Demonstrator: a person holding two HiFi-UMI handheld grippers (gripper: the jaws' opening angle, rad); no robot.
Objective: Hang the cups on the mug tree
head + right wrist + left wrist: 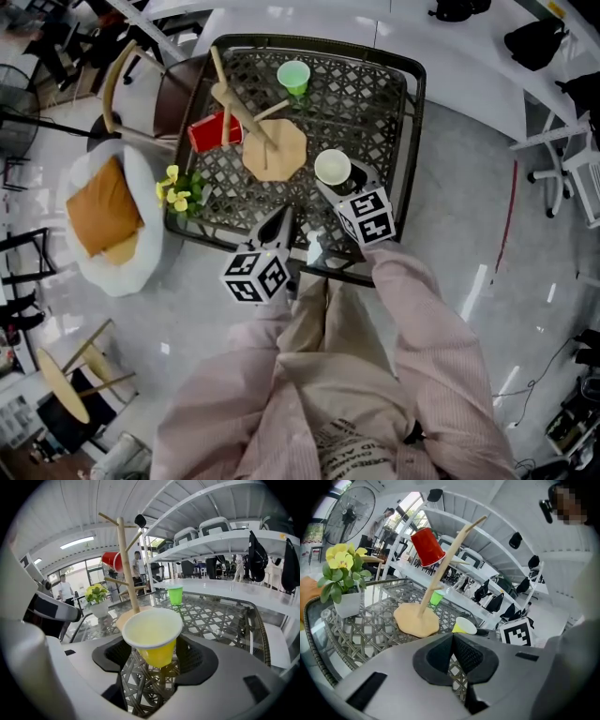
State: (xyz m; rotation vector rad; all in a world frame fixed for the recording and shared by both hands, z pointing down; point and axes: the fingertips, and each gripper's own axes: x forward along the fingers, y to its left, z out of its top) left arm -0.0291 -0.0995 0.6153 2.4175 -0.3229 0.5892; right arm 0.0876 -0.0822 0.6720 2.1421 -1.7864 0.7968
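The yellow cup [152, 639] is being straddled, ungripped, by the open-jawed right gripper [154, 654] (left gripper [452, 641] clenched, empty) — closing, then lifting towards the mug tree [124, 559], is probably being called for

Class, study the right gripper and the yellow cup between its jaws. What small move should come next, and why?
Probably close the right gripper on the yellow cup: it stands upright on the table between jaws that are apart and seem not to press it yet. Only once gripped can it go to the mug tree.
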